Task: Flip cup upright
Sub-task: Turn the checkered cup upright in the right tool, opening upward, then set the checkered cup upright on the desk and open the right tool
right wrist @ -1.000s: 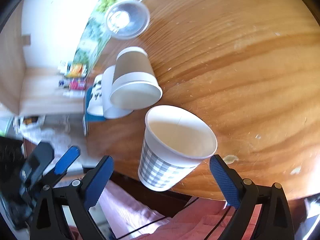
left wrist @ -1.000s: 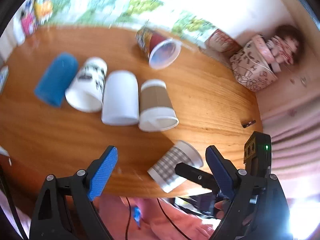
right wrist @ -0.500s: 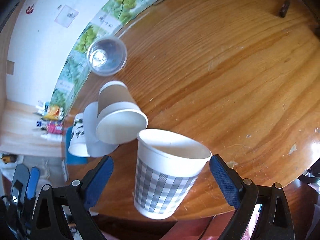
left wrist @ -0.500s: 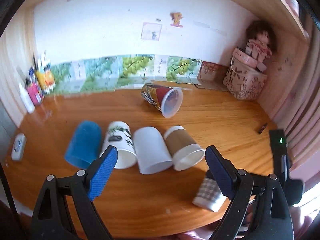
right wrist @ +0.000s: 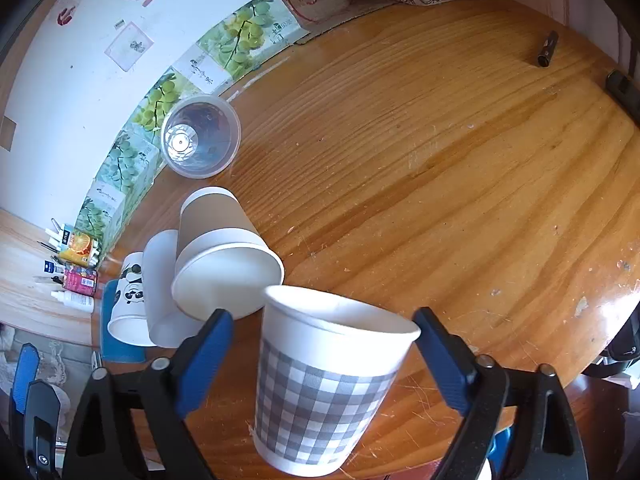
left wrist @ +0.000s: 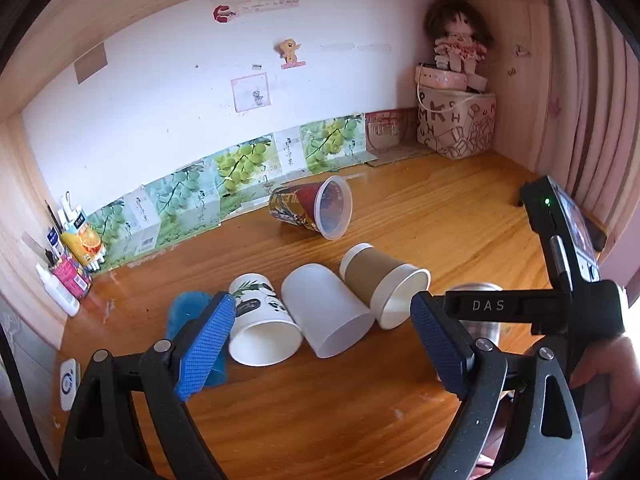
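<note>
A grey-checked paper cup point(right wrist: 324, 392) stands upright, mouth up, near the table's front edge, between the open blue fingers of my right gripper point(right wrist: 320, 364), which do not touch it. In the left wrist view only a sliver of it point(left wrist: 476, 292) shows behind the right gripper's bar. My left gripper point(left wrist: 320, 348) is open and empty above the front of the table, behind a row of cups lying on their sides: blue point(left wrist: 188, 312), panda-print point(left wrist: 260, 328), white point(left wrist: 326, 316) and brown-sleeved point(left wrist: 384, 280).
A printed plastic cup point(left wrist: 316, 208) lies on its side further back. A patterned box with a doll point(left wrist: 456, 120) stands in the back right corner. Bottles and tubes point(left wrist: 72, 256) stand at the far left. A small dark object point(right wrist: 546, 49) lies on the wooden table point(right wrist: 460, 184).
The checked cup went from tilted on its side to standing upright between the right fingers. The left gripper rose and tilted up, now facing the wall.
</note>
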Motion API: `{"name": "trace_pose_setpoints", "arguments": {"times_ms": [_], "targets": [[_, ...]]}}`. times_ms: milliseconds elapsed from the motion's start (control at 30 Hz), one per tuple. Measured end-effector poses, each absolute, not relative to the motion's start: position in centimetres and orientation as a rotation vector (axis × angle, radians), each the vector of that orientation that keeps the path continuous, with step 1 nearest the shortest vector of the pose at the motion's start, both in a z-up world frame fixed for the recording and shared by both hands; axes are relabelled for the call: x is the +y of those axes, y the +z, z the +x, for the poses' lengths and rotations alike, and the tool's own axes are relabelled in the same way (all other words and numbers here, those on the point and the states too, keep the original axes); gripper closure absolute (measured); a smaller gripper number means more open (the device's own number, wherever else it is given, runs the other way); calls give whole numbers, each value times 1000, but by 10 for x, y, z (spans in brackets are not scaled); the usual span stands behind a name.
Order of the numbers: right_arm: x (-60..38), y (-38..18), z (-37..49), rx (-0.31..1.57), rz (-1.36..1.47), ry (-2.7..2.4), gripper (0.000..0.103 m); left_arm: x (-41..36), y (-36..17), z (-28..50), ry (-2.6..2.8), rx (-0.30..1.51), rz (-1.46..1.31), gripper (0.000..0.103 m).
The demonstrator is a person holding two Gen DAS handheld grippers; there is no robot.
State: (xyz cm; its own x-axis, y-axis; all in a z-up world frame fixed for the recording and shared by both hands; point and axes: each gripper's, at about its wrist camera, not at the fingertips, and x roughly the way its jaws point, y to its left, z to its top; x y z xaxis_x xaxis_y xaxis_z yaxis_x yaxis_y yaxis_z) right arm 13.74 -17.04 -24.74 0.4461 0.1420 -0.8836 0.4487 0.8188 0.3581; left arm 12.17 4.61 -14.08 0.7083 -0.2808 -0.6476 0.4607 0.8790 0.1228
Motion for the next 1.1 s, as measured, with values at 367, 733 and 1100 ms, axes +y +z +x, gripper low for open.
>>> {"name": "trace_pose_setpoints", "arguments": {"times_ms": [367,733,1100], "targets": [[-168,-246,137,1085,590,-228,29,54,-141,121,-439,672,313,12],[-161,-212,130,952,419,-229,29,59,-136,120,-417,675,317,12],[-116,-213,125,954,129,-131,29,72,-137,116,-351,704,280,12]]}}
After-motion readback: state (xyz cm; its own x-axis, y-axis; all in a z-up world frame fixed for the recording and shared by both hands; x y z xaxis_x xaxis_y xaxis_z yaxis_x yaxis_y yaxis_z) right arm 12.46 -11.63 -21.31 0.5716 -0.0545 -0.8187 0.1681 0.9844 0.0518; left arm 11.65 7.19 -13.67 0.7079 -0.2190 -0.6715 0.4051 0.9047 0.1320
